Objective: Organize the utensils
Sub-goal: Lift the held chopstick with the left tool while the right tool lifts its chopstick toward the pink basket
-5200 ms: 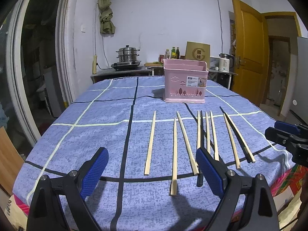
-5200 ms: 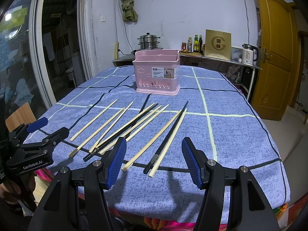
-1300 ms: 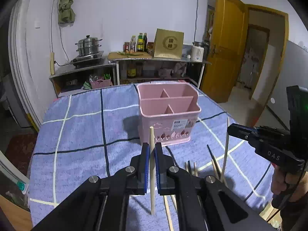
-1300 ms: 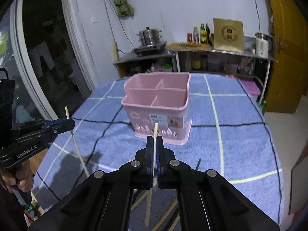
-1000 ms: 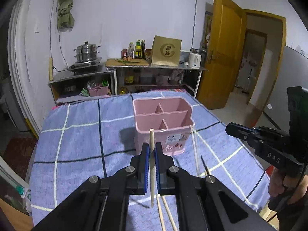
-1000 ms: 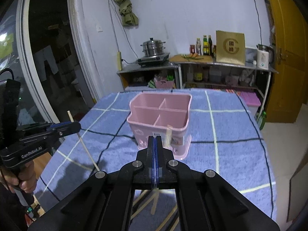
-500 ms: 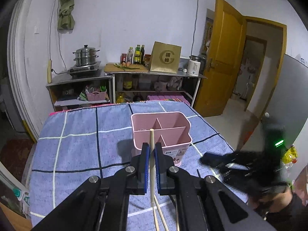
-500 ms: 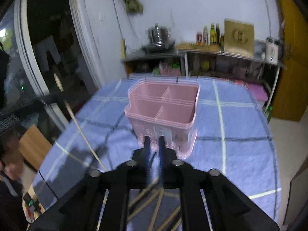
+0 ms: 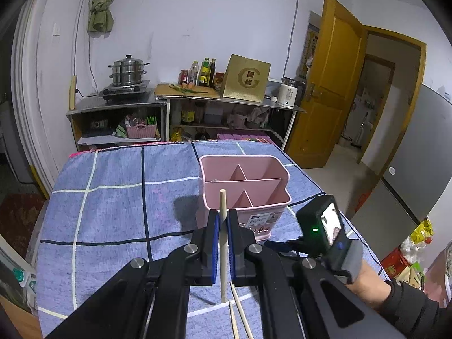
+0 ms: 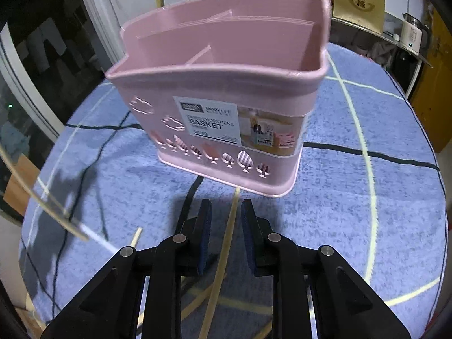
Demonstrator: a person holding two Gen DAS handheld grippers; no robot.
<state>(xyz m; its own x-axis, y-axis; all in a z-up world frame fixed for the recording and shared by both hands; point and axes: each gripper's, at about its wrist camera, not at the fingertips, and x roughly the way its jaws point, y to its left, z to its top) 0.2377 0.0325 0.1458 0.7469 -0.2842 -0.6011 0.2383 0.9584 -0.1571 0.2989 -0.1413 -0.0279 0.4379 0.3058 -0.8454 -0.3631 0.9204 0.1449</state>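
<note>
Chopstick poised over the basket
Left gripper (image 9: 223,243) pinches a light, stiff bamboo chopstick (image 9: 223,212) mid-shaft; right gripper (image 10: 226,234) is spread; pink chopsticks basket (image 9: 244,182) at 12 o'clock.

Upper left of the left-wrist frame: a steel steamer pot (image 9: 129,70) on a gas stove (image 9: 124,91), on a metal shelf unit (image 9: 118,113). Centre: bottles (image 9: 202,73) and a gold box (image 9: 246,78); right: a white kettle (image 9: 288,95) and an orange door (image 9: 327,84). A blue checked cloth (image 9: 113,212) covers the worktop.
</note>
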